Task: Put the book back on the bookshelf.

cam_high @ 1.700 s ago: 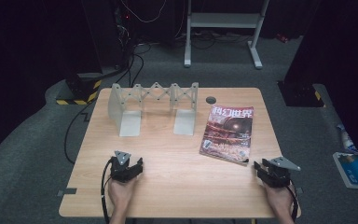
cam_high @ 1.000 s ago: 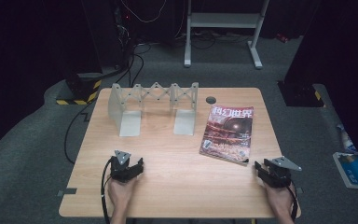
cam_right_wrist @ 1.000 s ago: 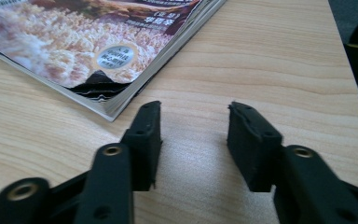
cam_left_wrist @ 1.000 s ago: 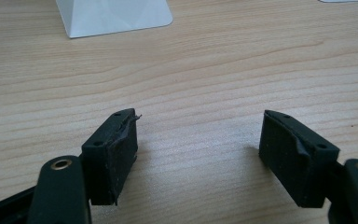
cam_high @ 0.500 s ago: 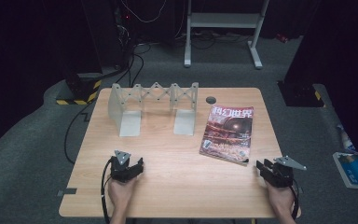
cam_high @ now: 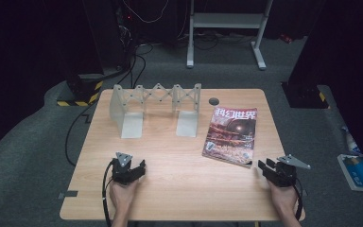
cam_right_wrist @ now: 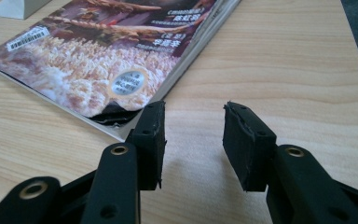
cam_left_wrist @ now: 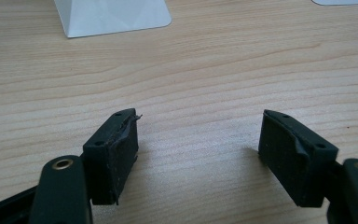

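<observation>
Two hand-held grippers rest low on a wooden table in the high view, one at each lower corner of the tabletop. The left gripper sits at lower left of the frame, its jaws spread wide with nothing between them; in the left gripper view its gripper has bare wood grain between its two black pads. The right gripper sits at lower right, its jaws also apart and empty, and they have just been opening a little further. Nearest to it is a magazine, lying flat at right of centre on the table, cover up, slightly askew. In the right gripper view the gripper has its left pad tip just beside the near corner of the magazine, at upper left of that frame; whether they touch cannot be told. A white folding rack stands toward the far edge of the table, left of centre, well apart from both grippers. A small dark disc lies just beyond the magazine's top edge.
</observation>
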The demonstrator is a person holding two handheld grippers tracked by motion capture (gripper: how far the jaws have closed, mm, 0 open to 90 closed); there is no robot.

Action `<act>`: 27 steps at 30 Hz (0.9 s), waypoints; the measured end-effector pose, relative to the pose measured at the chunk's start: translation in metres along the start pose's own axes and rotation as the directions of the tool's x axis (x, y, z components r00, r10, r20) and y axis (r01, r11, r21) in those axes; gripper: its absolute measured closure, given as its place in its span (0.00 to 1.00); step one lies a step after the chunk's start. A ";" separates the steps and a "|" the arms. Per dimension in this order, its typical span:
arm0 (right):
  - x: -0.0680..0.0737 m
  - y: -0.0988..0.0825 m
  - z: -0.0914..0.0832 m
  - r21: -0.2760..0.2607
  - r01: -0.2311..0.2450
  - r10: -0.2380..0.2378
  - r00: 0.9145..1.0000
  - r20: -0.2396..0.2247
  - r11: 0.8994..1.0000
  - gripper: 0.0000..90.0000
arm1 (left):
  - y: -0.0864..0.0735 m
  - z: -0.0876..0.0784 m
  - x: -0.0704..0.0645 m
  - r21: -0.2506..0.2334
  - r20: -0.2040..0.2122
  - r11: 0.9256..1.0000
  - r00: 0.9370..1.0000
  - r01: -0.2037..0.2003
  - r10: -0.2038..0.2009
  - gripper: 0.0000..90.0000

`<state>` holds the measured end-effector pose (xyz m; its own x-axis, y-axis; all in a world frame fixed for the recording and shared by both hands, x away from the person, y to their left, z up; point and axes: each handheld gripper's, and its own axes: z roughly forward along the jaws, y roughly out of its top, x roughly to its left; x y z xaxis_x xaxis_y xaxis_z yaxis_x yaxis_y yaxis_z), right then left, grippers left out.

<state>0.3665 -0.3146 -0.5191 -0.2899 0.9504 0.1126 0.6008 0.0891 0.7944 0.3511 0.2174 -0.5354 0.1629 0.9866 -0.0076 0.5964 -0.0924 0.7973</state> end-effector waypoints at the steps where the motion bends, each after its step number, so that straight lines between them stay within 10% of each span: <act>1: 0.002 0.003 0.001 -0.002 0.005 -0.005 1.000 -0.006 1.000 0.65 | 0.000 0.000 0.000 0.000 0.000 1.000 1.000 0.000 0.000 0.31; 27: 0.002 0.041 0.034 0.039 -0.015 0.016 1.000 -0.020 0.999 0.60 | 0.001 0.001 0.001 0.016 -0.027 1.000 1.000 0.002 -0.002 0.25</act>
<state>0.4156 -0.2987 -0.5069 -0.2952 0.9456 0.1367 0.6333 0.0865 0.7690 0.3526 0.2179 -0.5354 0.1403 0.9901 0.0074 0.6094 -0.0922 0.7875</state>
